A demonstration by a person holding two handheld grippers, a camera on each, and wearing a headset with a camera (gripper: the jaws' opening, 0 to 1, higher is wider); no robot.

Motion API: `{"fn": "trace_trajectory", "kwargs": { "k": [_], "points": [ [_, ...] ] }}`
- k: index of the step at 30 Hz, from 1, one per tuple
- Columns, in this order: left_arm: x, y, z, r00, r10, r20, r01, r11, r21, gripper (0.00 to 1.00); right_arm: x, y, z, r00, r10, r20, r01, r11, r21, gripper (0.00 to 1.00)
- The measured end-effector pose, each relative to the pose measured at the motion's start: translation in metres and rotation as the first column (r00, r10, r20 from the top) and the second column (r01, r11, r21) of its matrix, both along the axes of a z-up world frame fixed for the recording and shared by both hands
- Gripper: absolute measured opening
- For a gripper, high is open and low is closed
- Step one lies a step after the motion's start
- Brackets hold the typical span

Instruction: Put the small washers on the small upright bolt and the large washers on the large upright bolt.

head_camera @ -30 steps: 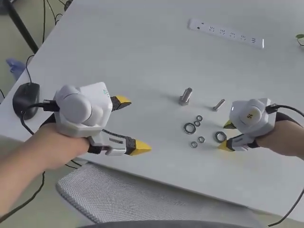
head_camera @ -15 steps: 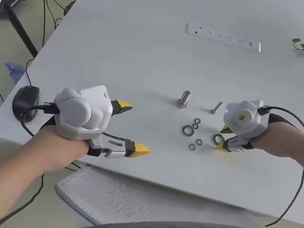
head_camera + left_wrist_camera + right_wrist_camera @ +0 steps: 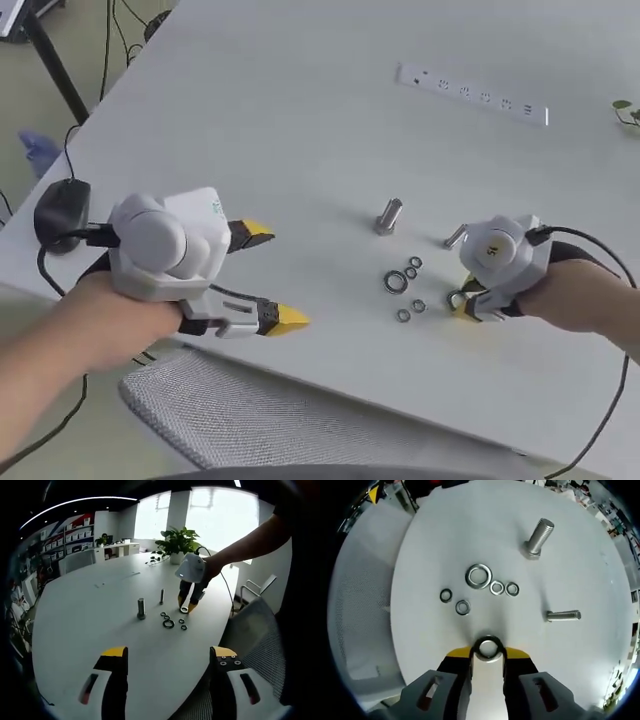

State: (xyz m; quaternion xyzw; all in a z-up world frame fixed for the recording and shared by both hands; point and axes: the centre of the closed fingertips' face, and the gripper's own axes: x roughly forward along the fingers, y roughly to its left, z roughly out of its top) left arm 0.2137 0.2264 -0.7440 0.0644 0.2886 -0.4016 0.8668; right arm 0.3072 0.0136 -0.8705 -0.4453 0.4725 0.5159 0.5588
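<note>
Both bolts (image 3: 538,538) stand bare, five washers (image 3: 479,576) lie loose; my right claw (image 3: 488,652) pinches a large washer (image 3: 488,647), my left claw (image 3: 168,652) gapes.

No legible text (all too small)

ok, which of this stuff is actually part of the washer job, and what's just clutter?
Job:
- large bolt
- small bolt
- gripped large washer, in the right gripper
- loose large washer
- four small washers
- left gripper, open, nothing in it

Lying about:
- power strip
- mouse
- chair
- plant
</note>
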Motion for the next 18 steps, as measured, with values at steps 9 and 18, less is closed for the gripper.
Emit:
{"fn": "trace_trajectory", "kwargs": {
  "k": [9,18],
  "points": [
    [0.003,0.003,0.012,1.0,0.021,0.015,-0.021,1.0,0.022,0.64,0.001,0.0,0.002,0.997,-0.08,-0.022,0.081,0.994,0.07,0.2],
    [0.003,0.002,0.014,1.0,0.008,0.026,-0.009,0.999,0.032,0.65,-0.002,-0.002,0.003,0.994,-0.106,-0.028,0.108,0.99,0.085,0.21]
  ]
}}
